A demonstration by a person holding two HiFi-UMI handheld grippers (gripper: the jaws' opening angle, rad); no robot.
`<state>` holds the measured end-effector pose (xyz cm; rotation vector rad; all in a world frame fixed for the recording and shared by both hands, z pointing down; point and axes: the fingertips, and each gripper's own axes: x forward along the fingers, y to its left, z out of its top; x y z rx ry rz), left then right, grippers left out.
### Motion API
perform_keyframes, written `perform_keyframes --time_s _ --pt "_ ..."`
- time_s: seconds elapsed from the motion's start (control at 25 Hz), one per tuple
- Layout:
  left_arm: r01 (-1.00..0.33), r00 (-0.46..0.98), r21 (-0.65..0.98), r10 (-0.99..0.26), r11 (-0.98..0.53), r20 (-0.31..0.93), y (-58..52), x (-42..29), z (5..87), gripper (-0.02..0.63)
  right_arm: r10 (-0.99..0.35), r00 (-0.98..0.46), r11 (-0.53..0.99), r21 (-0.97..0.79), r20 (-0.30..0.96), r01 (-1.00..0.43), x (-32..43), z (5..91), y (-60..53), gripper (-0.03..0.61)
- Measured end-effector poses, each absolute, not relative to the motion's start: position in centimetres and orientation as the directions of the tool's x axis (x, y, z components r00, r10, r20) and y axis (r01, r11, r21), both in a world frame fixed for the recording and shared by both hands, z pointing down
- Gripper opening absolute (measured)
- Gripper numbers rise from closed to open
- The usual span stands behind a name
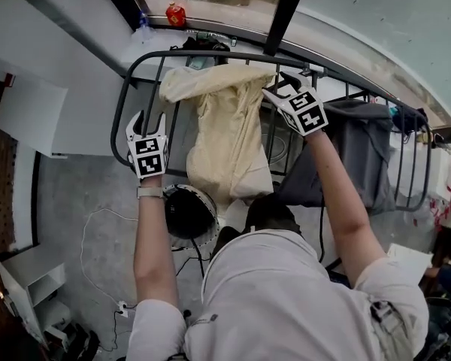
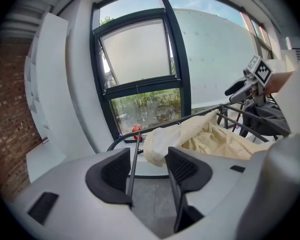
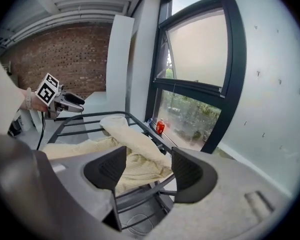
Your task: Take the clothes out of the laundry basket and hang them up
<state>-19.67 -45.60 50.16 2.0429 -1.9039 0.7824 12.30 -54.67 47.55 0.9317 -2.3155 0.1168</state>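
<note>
**Soft weave over dark metal**

The cream cloth (image 1: 225, 134) is a soft, matt fabric with a fine waffle weave (clearest in the left gripper view). It lies on a drying rack (image 2: 132, 169) of thin dark metal rods, smooth with a dull sheen. The grey garment (image 1: 361, 149) is a smoother matt cloth. The left hand-held gripper (image 2: 149, 166) and the right hand-held gripper (image 3: 150, 169) have matt pale-grey plastic shells and black ribbed pads (image 2: 115, 170). The wall (image 3: 65, 49) is rough brick, and the floor (image 1: 83, 194) is dull, mottled grey.
</note>
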Motion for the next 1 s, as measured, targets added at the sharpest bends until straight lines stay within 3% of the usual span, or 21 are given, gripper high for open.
perform_keyframes --time_s 0.4,0.72,1.0 --pt "-0.995 0.016 -0.088 -0.928 -0.053 0.372 -34.1 -19.1 44.3 0.219 -0.551 -0.745 0.821 0.088 0.376 -0.564 6.3 42.0 -43.2 0.238" --pt "-0.998 -0.061 -0.04 -0.969 0.053 0.238 -22.2 -19.8 39.8 0.143 -0.464 -0.86 0.884 0.055 0.212 -0.464 1.9 37.3 -32.5 0.129" --pt "-0.99 -0.137 -0.046 -0.976 0.131 0.172 -11.5 -19.6 37.8 0.094 -0.315 -0.942 0.949 0.012 0.113 -0.316 -2.3 34.4 -22.7 0.102"
